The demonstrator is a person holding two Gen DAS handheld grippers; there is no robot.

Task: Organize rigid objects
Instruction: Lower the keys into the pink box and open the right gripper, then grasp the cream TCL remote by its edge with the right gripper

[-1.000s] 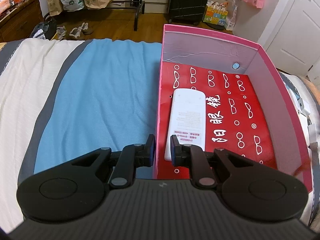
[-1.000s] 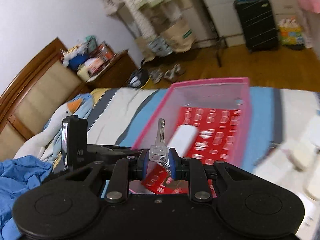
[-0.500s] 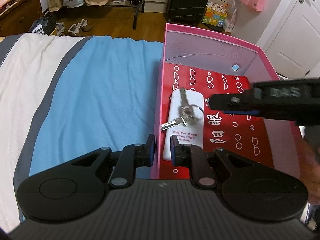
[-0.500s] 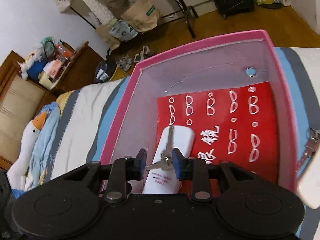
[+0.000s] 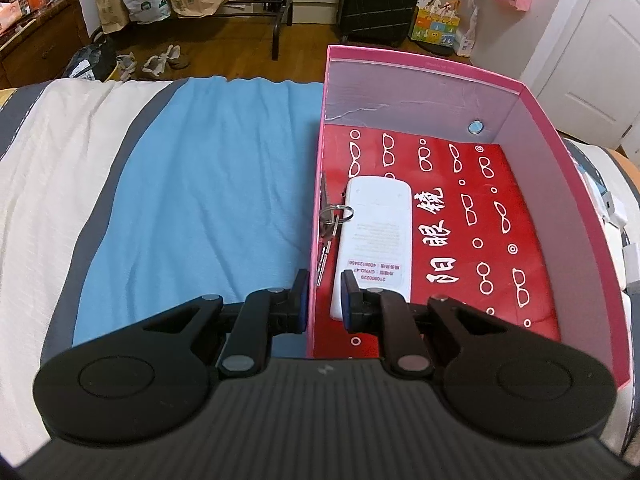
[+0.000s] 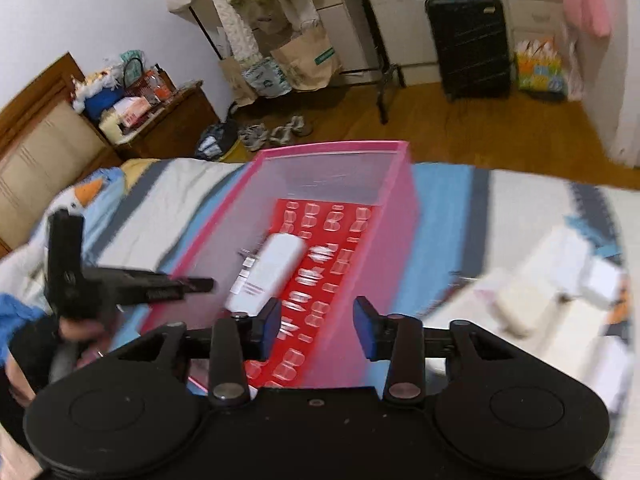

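Observation:
A pink box (image 5: pixel 568 184) with a red printed floor lies on the bed. Inside it lie a white remote (image 5: pixel 376 240), face down, and a bunch of keys (image 5: pixel 330 220) between the remote and the box's left wall. My left gripper (image 5: pixel 324 300) straddles the box's left wall near its front corner, its pads pressed against the wall. My right gripper (image 6: pixel 316 324) is open and empty, raised over the near right part of the box (image 6: pixel 396 240). The remote (image 6: pixel 268 272) shows blurred there, and the left gripper (image 6: pixel 120 280) is at the left.
The bed has a blue, grey and white striped cover (image 5: pixel 208 184). Pale blurred objects (image 6: pixel 560 292) lie on the bed right of the box. A duck plush (image 6: pixel 80 200) lies at the left. Wooden floor, bags and a black suitcase (image 5: pixel 380 0) are beyond the bed.
My right gripper carried the keys over the box, opened and dropped them beside the remote, then drew back up and right. The left gripper stayed on the box wall.

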